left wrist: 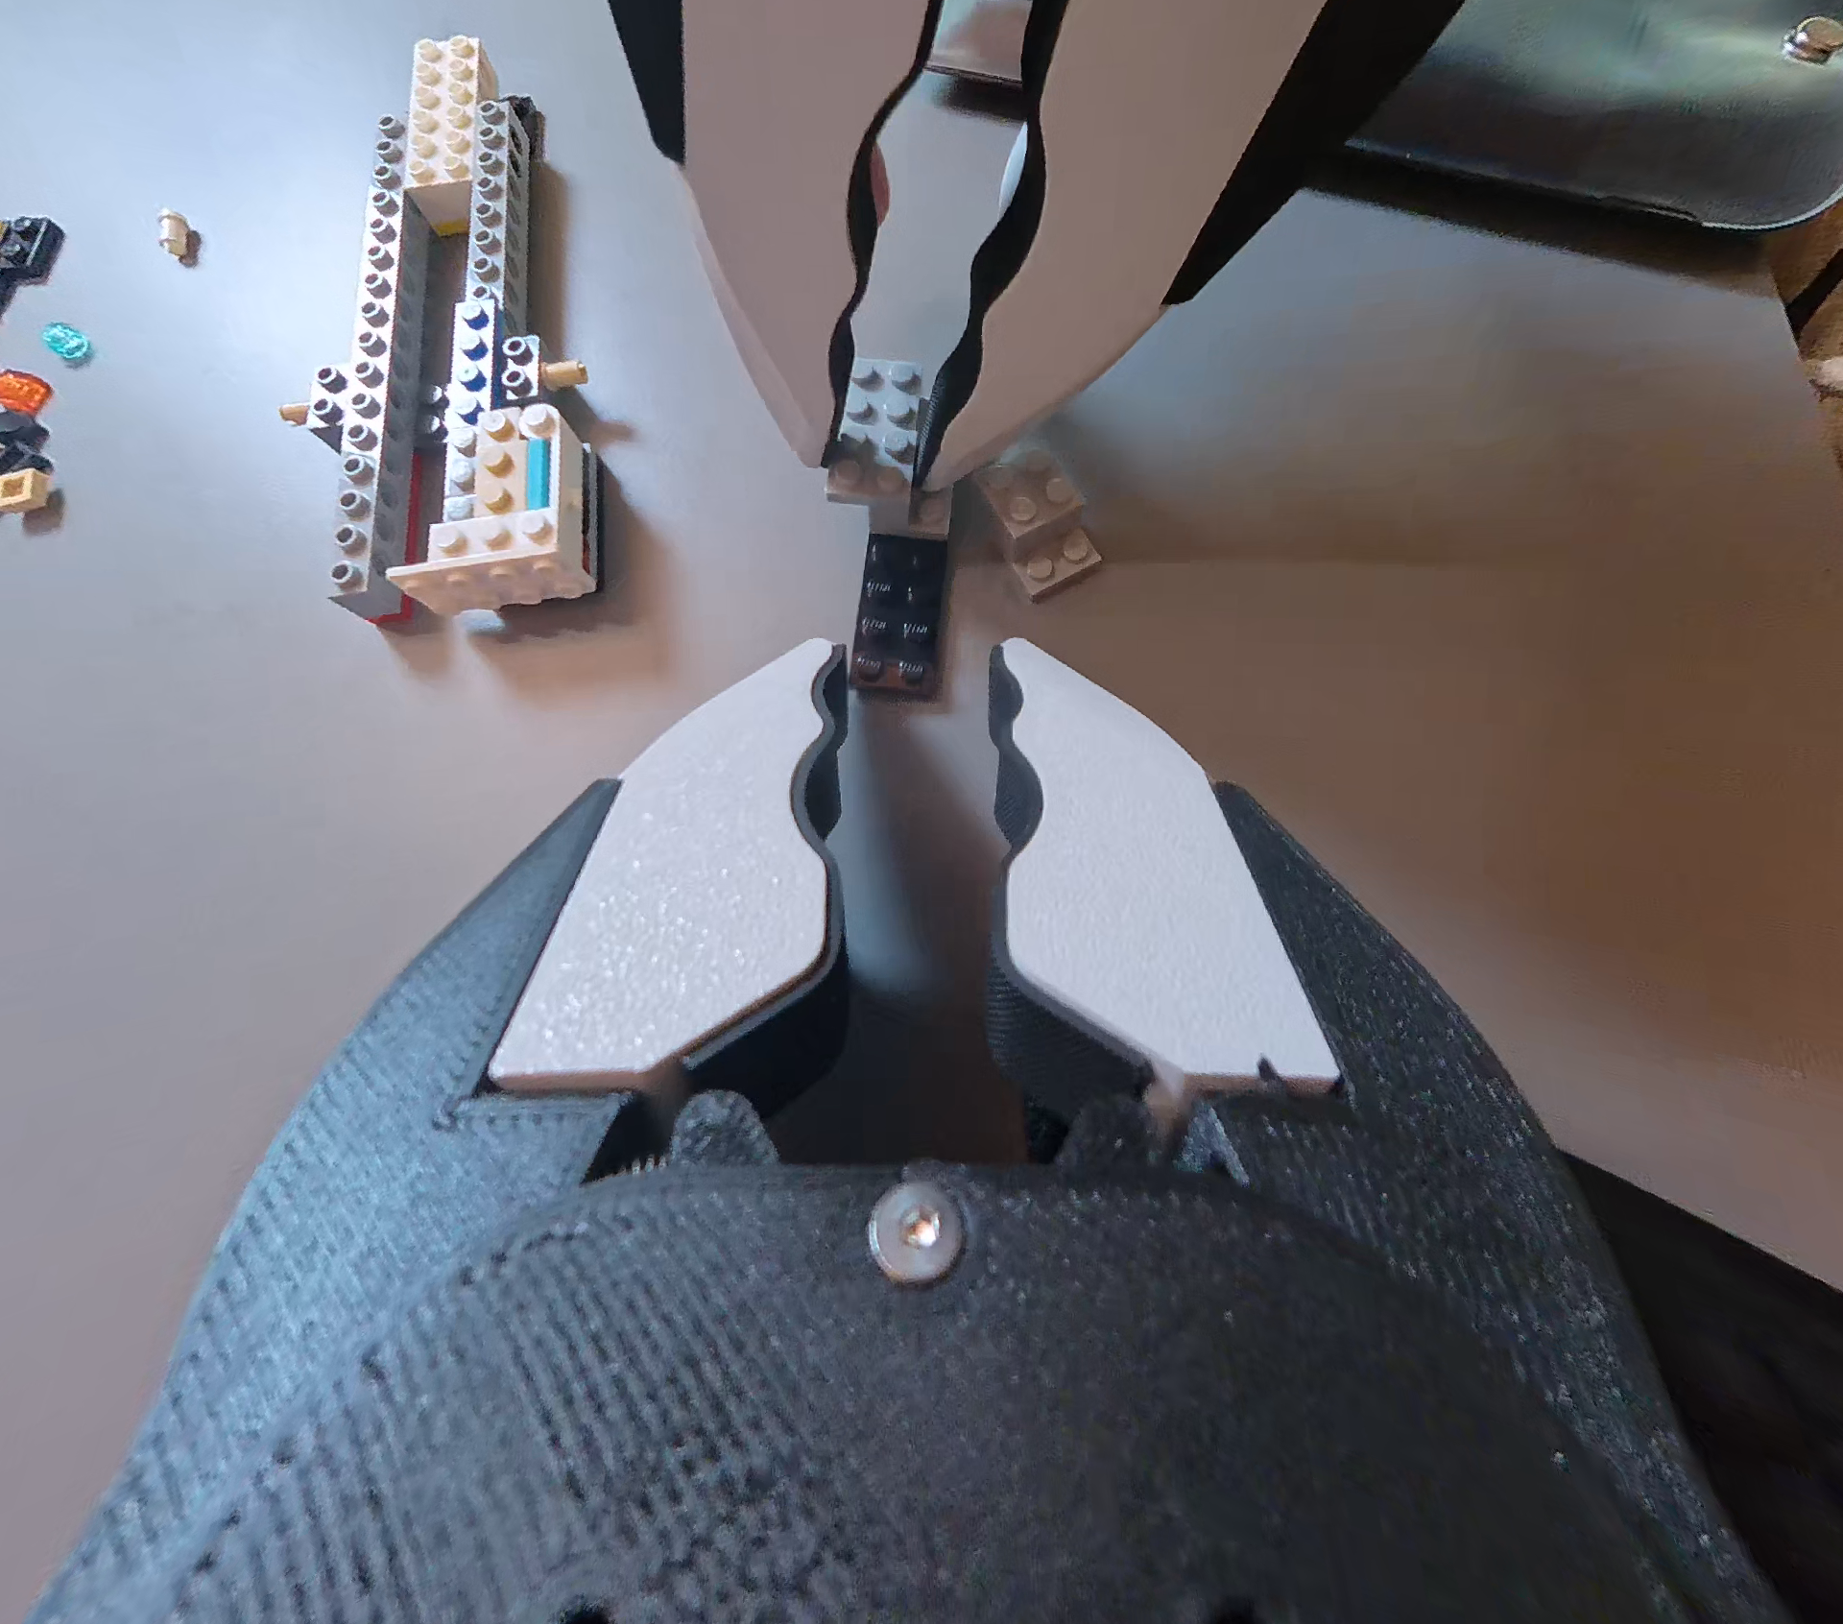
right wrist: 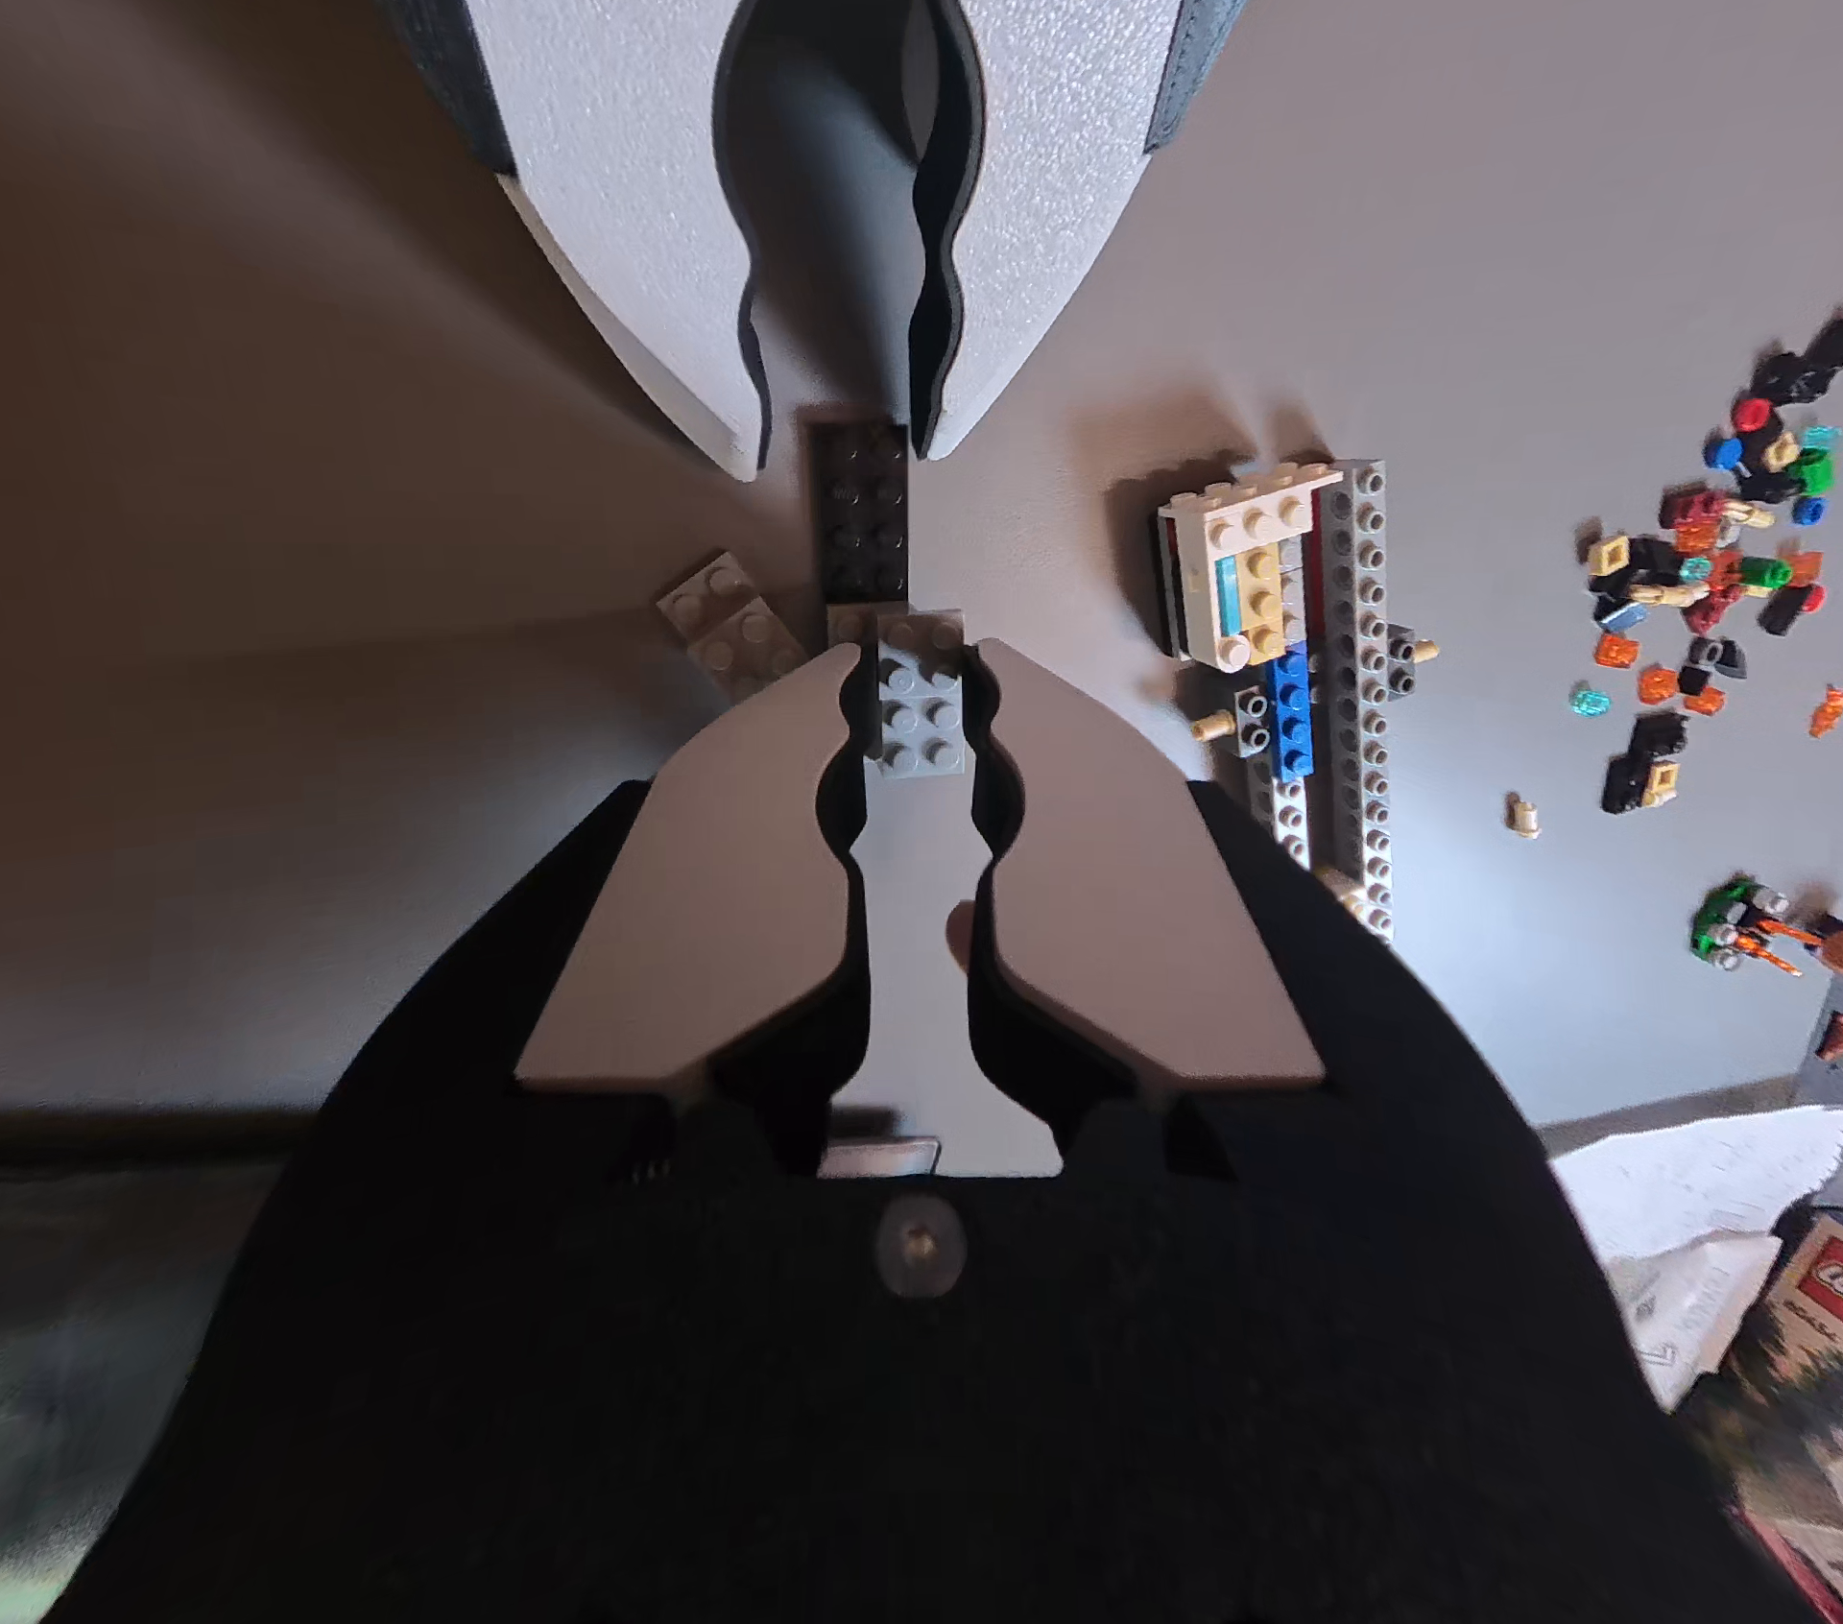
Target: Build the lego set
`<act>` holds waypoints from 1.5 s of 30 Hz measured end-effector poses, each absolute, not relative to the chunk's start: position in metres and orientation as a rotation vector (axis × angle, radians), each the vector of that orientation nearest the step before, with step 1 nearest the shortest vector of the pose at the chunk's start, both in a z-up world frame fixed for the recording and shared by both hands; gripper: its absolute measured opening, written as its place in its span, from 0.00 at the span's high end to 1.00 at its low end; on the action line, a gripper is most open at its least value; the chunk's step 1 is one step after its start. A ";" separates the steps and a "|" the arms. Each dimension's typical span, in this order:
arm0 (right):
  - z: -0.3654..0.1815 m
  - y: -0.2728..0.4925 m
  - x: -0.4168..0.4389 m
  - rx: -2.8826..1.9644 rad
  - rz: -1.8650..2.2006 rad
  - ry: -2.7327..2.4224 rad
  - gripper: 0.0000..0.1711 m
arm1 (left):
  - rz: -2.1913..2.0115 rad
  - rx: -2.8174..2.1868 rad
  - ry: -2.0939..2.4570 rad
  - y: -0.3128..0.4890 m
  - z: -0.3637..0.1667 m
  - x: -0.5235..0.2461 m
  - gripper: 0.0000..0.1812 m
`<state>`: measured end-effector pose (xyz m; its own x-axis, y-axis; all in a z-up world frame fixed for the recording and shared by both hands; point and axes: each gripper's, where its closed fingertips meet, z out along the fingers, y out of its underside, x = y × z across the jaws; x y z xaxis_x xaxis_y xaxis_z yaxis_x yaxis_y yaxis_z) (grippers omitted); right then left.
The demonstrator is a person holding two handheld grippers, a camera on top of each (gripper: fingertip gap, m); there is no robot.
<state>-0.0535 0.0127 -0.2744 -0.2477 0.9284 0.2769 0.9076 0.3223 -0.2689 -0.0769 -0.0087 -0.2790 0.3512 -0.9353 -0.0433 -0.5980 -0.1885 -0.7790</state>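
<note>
My right tool [right wrist: 918,659] is clamped on a light grey plate [right wrist: 922,724], two studs wide, its far end lying over the end of a black plate [right wrist: 860,514] that rests flat on the bench [right wrist: 1396,180]. My left tool [left wrist: 918,654] stands with its jaws parted around the black plate's other end, gripping nothing that I can see.

To seat the grey plate well, I judge I should line its studs squarely with the black plate's rows, close the left tool on the black plate so that it cannot slide, then press straight down without twisting.

A tan plate [left wrist: 1037,519] lies just beside the joint, tilted; I should keep clear of it. The half-built model [left wrist: 449,360], long grey studded beams with white, blue and tan bricks, sits well apart. Loose small pieces [right wrist: 1715,579] are glossy hard plastic, some translucent orange. The bench is smooth and matt; my tool pads are wavy-edged and pebbled.
</note>
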 end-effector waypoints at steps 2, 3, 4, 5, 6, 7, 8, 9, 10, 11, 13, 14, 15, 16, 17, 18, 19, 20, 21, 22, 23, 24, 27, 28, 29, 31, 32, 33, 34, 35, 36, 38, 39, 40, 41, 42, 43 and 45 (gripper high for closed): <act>-0.274 0.016 -0.055 -1.605 0.052 -2.203 0.90 | -0.583 -1.890 1.333 -0.008 -0.279 -0.076 0.86; -0.274 0.018 -0.054 -1.598 0.044 -2.202 0.90 | -0.582 -1.889 1.333 -0.008 -0.279 -0.076 0.87; -0.274 0.019 -0.054 -1.602 0.049 -2.203 0.89 | -0.581 -1.890 1.332 -0.008 -0.279 -0.076 0.87; -0.273 0.020 -0.054 -1.612 0.068 -2.201 0.89 | -0.580 -1.891 1.330 -0.008 -0.279 -0.076 0.87; -0.272 0.020 -0.054 -1.623 0.099 -2.198 0.88 | -0.579 -1.891 1.329 -0.007 -0.279 -0.076 0.87; -0.272 0.020 -0.053 -1.635 0.134 -2.196 0.87 | -0.577 -1.889 1.330 -0.007 -0.279 -0.076 0.87; -0.272 0.020 -0.052 -1.644 0.162 -2.196 0.87 | -0.577 -1.889 1.330 -0.007 -0.279 -0.076 0.87; -0.271 0.020 -0.051 -1.648 0.187 -2.198 0.86 | -0.577 -1.889 1.330 -0.007 -0.279 -0.076 0.87; -0.270 0.020 -0.049 -1.652 0.214 -2.195 0.85 | -0.576 -1.888 1.330 -0.007 -0.279 -0.076 0.87; -0.267 0.021 -0.049 -1.657 0.249 -2.190 0.84 | -0.576 -1.887 1.331 -0.008 -0.279 -0.076 0.87; -0.263 0.021 -0.047 -1.669 0.329 -2.182 0.84 | -0.574 -1.883 1.334 -0.008 -0.279 -0.076 0.87; -0.261 0.021 -0.047 -1.672 0.360 -2.181 0.84 | -0.573 -1.881 1.337 -0.008 -0.278 -0.076 0.87; -0.260 0.020 -0.047 -1.672 0.386 -2.189 0.84 | -0.568 -1.875 1.339 -0.008 -0.278 -0.077 0.87; -0.261 0.019 -0.047 -1.673 0.406 -2.200 0.84 | -0.561 -1.869 1.341 -0.007 -0.278 -0.077 0.87; -0.262 0.018 -0.049 -1.677 0.420 -2.209 0.84 | -0.560 -1.865 1.343 -0.007 -0.278 -0.077 0.88; -0.265 0.017 -0.051 -1.681 0.432 -2.214 0.84 | -0.558 -1.866 1.341 -0.007 -0.278 -0.077 0.87; -0.267 0.016 -0.053 -1.682 0.440 -2.221 0.84 | -0.555 -1.868 1.335 -0.006 -0.278 -0.078 0.87; -0.269 0.016 -0.054 -1.682 0.444 -2.226 0.84 | -0.553 -1.870 1.331 -0.005 -0.278 -0.078 0.86; -0.271 0.017 -0.056 -1.683 0.443 -2.228 0.84 | -0.551 -1.871 1.328 -0.005 -0.278 -0.078 0.85; -0.272 0.018 -0.057 -1.686 0.444 -2.231 0.84 | -0.550 -1.872 1.326 -0.004 -0.278 -0.078 0.85; -0.274 0.017 -0.058 -1.690 0.450 -2.242 0.86 | -0.551 -1.873 1.326 -0.004 -0.278 -0.078 0.85; -0.276 0.016 -0.057 -1.692 0.451 -2.260 0.87 | -0.551 -1.874 1.325 -0.004 -0.278 -0.078 0.85; -0.277 0.015 -0.058 -1.672 0.420 -2.276 0.90 | -0.555 -1.878 1.324 -0.004 -0.278 -0.078 0.86; -0.277 0.015 -0.058 -1.665 0.403 -2.284 0.90 | -0.556 -1.879 1.324 -0.004 -0.278 -0.078 0.86; -0.278 0.016 -0.058 -1.662 0.382 -2.291 0.90 | -0.556 -1.880 1.323 -0.004 -0.278 -0.078 0.86; -0.278 0.016 -0.058 -1.651 0.323 -2.309 0.90 | -0.557 -1.883 1.320 -0.004 -0.278 -0.078 0.86; -0.278 0.016 -0.058 -1.641 0.289 -2.322 0.90 | -0.557 -1.885 1.318 -0.004 -0.278 -0.078 0.87; -0.278 0.015 -0.058 -1.627 0.258 -2.334 0.90 | -0.558 -1.888 1.315 -0.004 -0.278 -0.079 0.87; -0.278 0.015 -0.057 -1.614 0.236 -2.346 0.90 | -0.560 -1.893 1.312 -0.003 -0.279 -0.078 0.87; -0.278 0.015 -0.057 -1.603 0.220 -2.352 0.90 | -0.563 -1.896 1.310 -0.003 -0.279 -0.078 0.87; -0.278 0.015 -0.057 -1.598 0.210 -2.356 0.90 | -0.565 -1.898 1.309 -0.003 -0.279 -0.079 0.87; -0.278 0.015 -0.057 -1.597 0.208 -2.360 0.90 | -0.566 -1.902 1.306 -0.003 -0.279 -0.079 0.87; -0.278 0.015 -0.057 -1.597 0.213 -2.359 0.90 | -0.565 -1.902 1.305 -0.003 -0.279 -0.079 0.87; -0.278 0.015 -0.057 -1.601 0.221 -2.354 0.90 | -0.566 -1.902 1.306 -0.003 -0.279 -0.078 0.88; -0.278 0.015 -0.057 -1.607 0.235 -2.343 0.90 | -0.566 -1.900 1.308 -0.003 -0.279 -0.078 0.89; -0.278 0.014 -0.058 -1.617 0.258 -2.323 0.90 | -0.564 -1.898 1.310 -0.003 -0.279 -0.078 0.89; -0.278 0.015 -0.059 -1.624 0.294 -2.293 0.90 | -0.561 -1.897 1.309 -0.003 -0.279 -0.078 0.89; -0.278 0.016 -0.061 -1.645 0.387 -2.218 0.90 | -0.558 -1.896 1.307 -0.003 -0.279 -0.078 0.89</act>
